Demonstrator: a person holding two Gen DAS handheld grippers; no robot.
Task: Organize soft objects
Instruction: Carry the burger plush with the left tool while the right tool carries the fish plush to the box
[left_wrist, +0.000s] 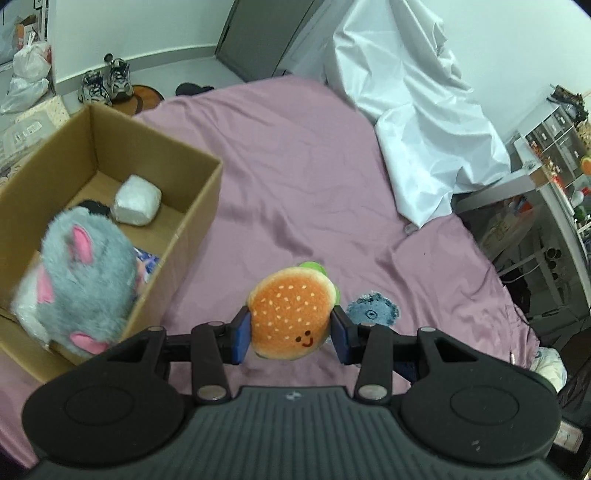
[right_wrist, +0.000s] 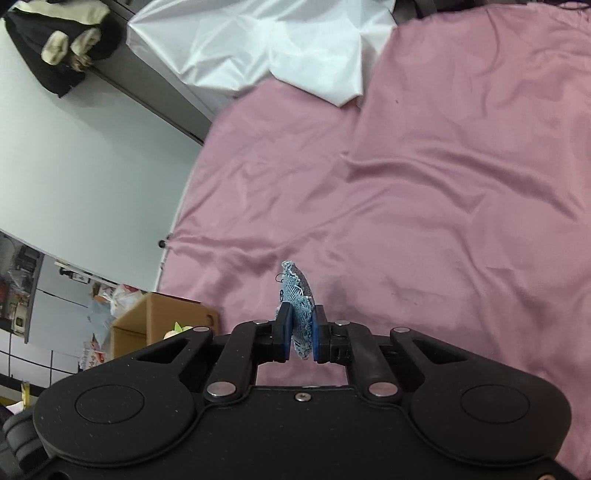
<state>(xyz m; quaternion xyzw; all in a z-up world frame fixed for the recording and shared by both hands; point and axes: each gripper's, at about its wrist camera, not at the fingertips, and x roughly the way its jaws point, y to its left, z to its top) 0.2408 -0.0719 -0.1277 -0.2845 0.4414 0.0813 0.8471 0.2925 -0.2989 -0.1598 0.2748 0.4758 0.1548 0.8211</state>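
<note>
My left gripper (left_wrist: 290, 338) is shut on an orange plush burger (left_wrist: 290, 319) with a smiling face, held above the pink bedsheet (left_wrist: 295, 177). A cardboard box (left_wrist: 199, 218) stands to its left, holding a grey plush with pink ears (left_wrist: 81, 280) and a white soft block (left_wrist: 136, 199). My right gripper (right_wrist: 300, 332) is shut on a flat blue knitted toy (right_wrist: 299, 295), held edge-on above the sheet (right_wrist: 424, 184). The blue toy also shows in the left wrist view (left_wrist: 371, 308), just right of the burger.
A white crumpled sheet (left_wrist: 413, 103) lies at the bed's far right. Shoes (left_wrist: 105, 79) and bags sit on the floor behind the box. Shelves with clutter (left_wrist: 557, 147) stand right of the bed. The cardboard box (right_wrist: 155, 321) shows at lower left in the right wrist view.
</note>
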